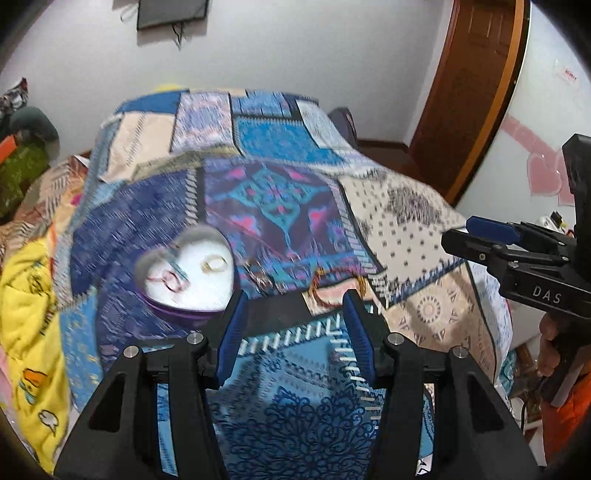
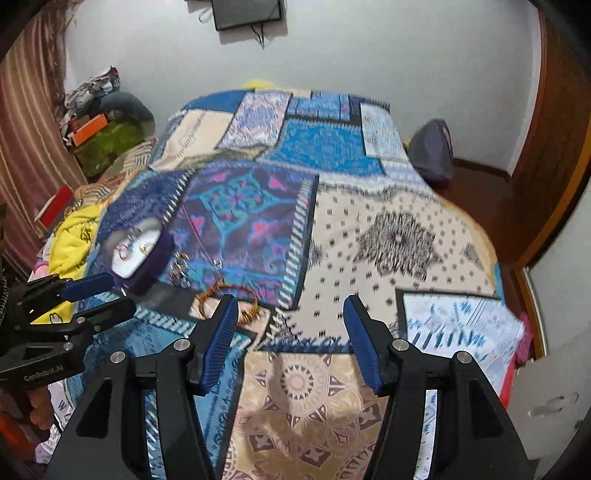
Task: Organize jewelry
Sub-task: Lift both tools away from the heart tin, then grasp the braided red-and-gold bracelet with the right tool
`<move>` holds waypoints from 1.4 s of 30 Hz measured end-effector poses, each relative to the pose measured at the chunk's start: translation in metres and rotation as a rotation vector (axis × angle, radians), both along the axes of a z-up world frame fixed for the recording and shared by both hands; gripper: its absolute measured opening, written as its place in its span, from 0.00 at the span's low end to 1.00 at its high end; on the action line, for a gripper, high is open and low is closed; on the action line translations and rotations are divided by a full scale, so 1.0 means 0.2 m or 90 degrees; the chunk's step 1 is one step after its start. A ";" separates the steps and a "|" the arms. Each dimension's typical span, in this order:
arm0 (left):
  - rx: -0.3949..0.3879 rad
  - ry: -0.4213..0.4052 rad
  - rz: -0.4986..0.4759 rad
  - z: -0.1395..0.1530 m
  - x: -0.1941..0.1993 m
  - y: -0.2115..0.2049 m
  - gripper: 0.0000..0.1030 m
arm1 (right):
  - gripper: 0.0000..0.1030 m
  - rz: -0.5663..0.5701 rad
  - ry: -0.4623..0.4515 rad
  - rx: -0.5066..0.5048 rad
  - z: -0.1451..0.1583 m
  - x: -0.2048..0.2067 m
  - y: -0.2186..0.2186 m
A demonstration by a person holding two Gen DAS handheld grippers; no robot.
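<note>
Jewelry lies on the patchwork bedspread [image 1: 280,192] of a bed: a heart-shaped box [image 1: 186,275] with a white lining and purple wall, its point toward the near edge in the left wrist view. Inside it sit a pale gold ring [image 1: 215,263] and a pinkish ring [image 1: 170,281], both blurred. Just right of the box lie silvery links [image 2: 181,266], hard to make out, then a red-and-gold bracelet [image 2: 229,297] stretched roughly across the bed, partly cut off by a gripper finger. The left gripper [image 1: 293,332] has its jaws spread with nothing between them; so has the right gripper [image 2: 291,338]. "DAS" reads on the right gripper's body, "GenRobot.AI" on the left's. A dark screen [image 2: 247,13] hangs on the wall.
</note>
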State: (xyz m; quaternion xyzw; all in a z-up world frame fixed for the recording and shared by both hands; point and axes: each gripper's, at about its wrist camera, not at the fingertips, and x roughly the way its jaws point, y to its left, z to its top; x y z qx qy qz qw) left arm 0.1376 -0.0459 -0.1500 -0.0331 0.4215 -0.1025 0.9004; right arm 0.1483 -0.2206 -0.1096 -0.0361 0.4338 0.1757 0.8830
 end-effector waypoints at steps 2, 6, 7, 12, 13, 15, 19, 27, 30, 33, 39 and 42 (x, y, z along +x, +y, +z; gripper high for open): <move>-0.008 0.021 -0.005 -0.06 0.02 -0.01 0.50 | 0.54 0.002 0.013 0.001 -0.03 0.01 0.00; -0.017 0.056 -0.005 -0.16 0.07 -0.02 0.50 | 0.54 0.012 0.035 0.009 -0.08 0.04 0.02; -0.021 0.062 -0.005 -0.17 0.08 -0.03 0.50 | 0.54 0.015 0.039 0.010 -0.09 0.04 0.02; -0.028 0.077 -0.004 -0.24 0.14 -0.03 0.43 | 0.54 0.044 0.059 0.006 -0.14 0.07 0.08; -0.029 0.079 -0.002 -0.25 0.15 -0.03 0.40 | 0.54 0.050 0.061 0.005 -0.15 0.07 0.09; -0.032 0.084 0.006 -0.27 0.17 -0.02 0.38 | 0.54 0.061 0.066 0.006 -0.17 0.08 0.12; -0.030 0.095 0.033 -0.31 0.22 0.04 0.33 | 0.54 0.086 0.079 0.007 -0.21 0.10 0.18; -0.031 0.091 0.064 -0.33 0.25 0.12 0.27 | 0.54 0.125 0.111 0.004 -0.30 0.13 0.28; -0.027 0.089 0.061 -0.33 0.28 0.13 0.27 | 0.54 0.137 0.115 -0.004 -0.32 0.13 0.31; -0.020 0.085 0.055 -0.34 0.30 0.12 0.26 | 0.54 0.139 0.111 -0.019 -0.33 0.14 0.33; -0.034 0.084 0.050 -0.36 0.34 0.12 0.11 | 0.54 0.136 0.116 -0.019 -0.35 0.15 0.33; -0.040 0.084 0.045 -0.37 0.35 0.12 0.08 | 0.54 0.133 0.115 -0.022 -0.36 0.17 0.34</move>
